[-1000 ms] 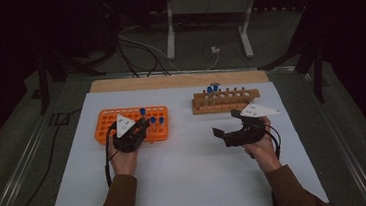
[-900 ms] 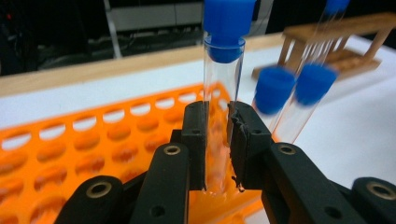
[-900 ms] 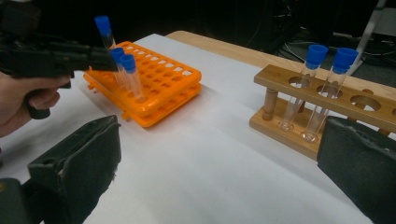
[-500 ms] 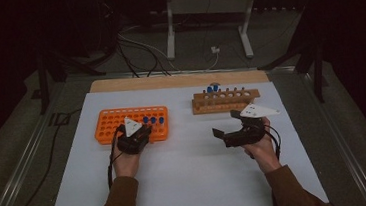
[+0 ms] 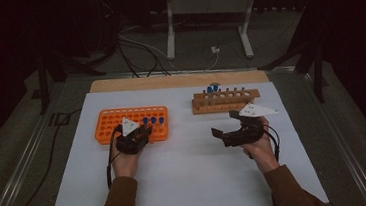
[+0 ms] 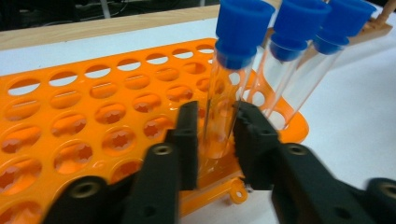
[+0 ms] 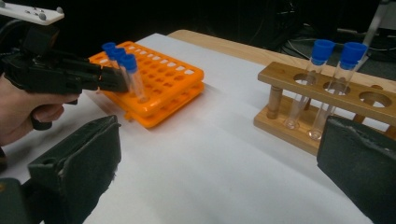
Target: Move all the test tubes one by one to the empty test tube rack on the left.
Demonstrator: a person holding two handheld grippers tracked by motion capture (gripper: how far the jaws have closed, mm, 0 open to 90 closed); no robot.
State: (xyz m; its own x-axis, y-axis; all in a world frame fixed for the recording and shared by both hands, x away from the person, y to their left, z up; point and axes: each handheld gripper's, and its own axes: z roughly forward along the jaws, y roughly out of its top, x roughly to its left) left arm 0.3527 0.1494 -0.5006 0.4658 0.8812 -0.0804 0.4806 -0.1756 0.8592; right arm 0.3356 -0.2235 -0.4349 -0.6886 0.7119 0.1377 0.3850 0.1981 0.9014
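Observation:
An orange rack [image 5: 122, 119] lies at the left of the white sheet with three blue-capped tubes [image 5: 152, 120] along its right end. My left gripper [image 5: 141, 132] reaches into that end. In the left gripper view its jaws [image 6: 215, 121] flank the nearest tube [image 6: 224, 93], which stands in a rack hole [image 6: 93, 116]. The jaws have just been opening, and a thin gap shows at the left pad [image 6: 189, 140]. My right gripper [image 5: 224, 123] hovers in front of the wooden rack [image 5: 226, 99], jaws wide open [image 7: 217, 130] with nothing between them.
The wooden rack [image 7: 327, 93] holds two blue-capped tubes [image 7: 317, 79] at its left end, with other holes free. A wooden board edge [image 5: 179, 80] runs behind the white sheet [image 5: 188, 183]. Metal stand legs and cables lie on the floor beyond.
My left gripper has shifted slightly right and forward at the orange rack's right end. The right hand has stayed where it was.

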